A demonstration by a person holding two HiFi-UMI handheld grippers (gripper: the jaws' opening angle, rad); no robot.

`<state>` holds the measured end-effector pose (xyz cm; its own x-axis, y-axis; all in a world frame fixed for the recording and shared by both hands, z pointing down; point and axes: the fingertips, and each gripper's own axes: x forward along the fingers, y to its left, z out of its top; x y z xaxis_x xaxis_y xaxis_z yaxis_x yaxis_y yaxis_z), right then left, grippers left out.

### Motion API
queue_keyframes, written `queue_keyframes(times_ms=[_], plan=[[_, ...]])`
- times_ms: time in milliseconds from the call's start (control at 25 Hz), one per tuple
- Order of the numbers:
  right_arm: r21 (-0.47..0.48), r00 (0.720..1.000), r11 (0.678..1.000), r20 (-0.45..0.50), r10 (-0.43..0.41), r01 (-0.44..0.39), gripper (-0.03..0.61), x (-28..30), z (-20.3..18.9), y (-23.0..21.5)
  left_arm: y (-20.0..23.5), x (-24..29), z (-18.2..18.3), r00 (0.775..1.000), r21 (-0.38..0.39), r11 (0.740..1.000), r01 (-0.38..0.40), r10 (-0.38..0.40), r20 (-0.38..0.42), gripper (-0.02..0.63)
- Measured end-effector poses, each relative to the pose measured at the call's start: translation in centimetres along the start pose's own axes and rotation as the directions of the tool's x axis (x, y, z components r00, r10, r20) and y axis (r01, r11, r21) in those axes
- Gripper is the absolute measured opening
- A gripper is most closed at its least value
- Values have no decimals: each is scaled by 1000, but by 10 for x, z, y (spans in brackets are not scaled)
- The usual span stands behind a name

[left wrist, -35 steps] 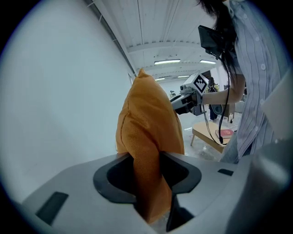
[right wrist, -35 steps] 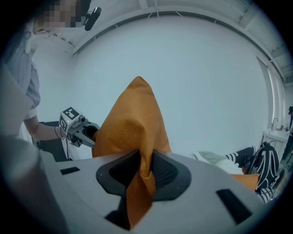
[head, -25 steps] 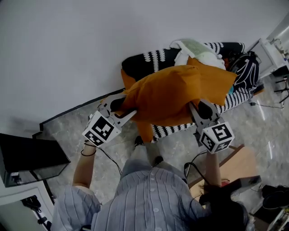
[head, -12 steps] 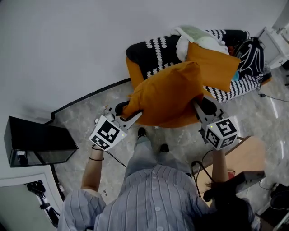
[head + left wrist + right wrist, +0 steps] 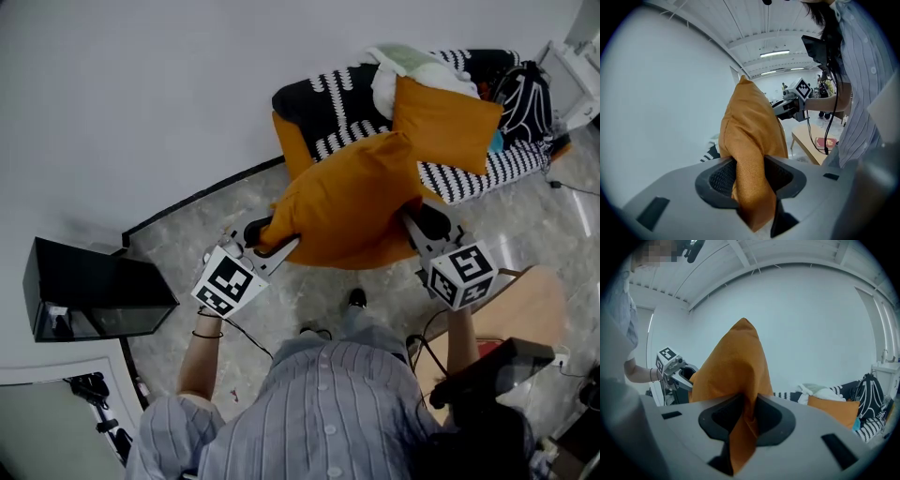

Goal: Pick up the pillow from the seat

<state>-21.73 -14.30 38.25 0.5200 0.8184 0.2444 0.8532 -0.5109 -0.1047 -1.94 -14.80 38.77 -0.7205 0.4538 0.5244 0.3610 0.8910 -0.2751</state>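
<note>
Orange pillow (image 5: 352,202): aloft, clear of the seat (image 5: 473,173).
Left hand-held gripper (image 5: 269,236): pinching its left edge.
Right hand-held gripper (image 5: 419,221): pinching its right edge.
Doing it well: hold both pinches firm and level, lest the cloth slips.

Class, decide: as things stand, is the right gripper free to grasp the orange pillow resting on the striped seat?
Probably not. The right gripper has its jaws shut on the lifted pillow, which the left gripper also grips; the seat pillow lies beyond that load.
</note>
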Motion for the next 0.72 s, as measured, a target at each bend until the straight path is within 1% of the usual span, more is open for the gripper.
queue_keyframes(times_ms=[160, 280, 400, 520, 720], plan=[[-21, 1000, 1000, 18, -12, 13, 92, -3, 8, 27, -4, -28, -6, 1000, -2, 1000, -13, 13, 18, 187], [-28, 999, 999, 32, -17, 18, 92, -5, 10, 55, -8, -55, -15, 999, 15, 999, -33, 33, 26, 187], [-38, 999, 999, 26, -19, 20, 92, -10, 5, 85, -18, -81, -27, 999, 25, 999, -43, 42, 32, 187], [-44, 999, 998, 23, -33, 34, 92, -16, -1, 119, -28, -109, -44, 998, 25, 999, -36, 35, 43, 187], [-28, 998, 998, 21, -56, 56, 92, -31, -17, 170, -52, -149, -68, 998, 33, 999, -21, 19, 52, 187]])
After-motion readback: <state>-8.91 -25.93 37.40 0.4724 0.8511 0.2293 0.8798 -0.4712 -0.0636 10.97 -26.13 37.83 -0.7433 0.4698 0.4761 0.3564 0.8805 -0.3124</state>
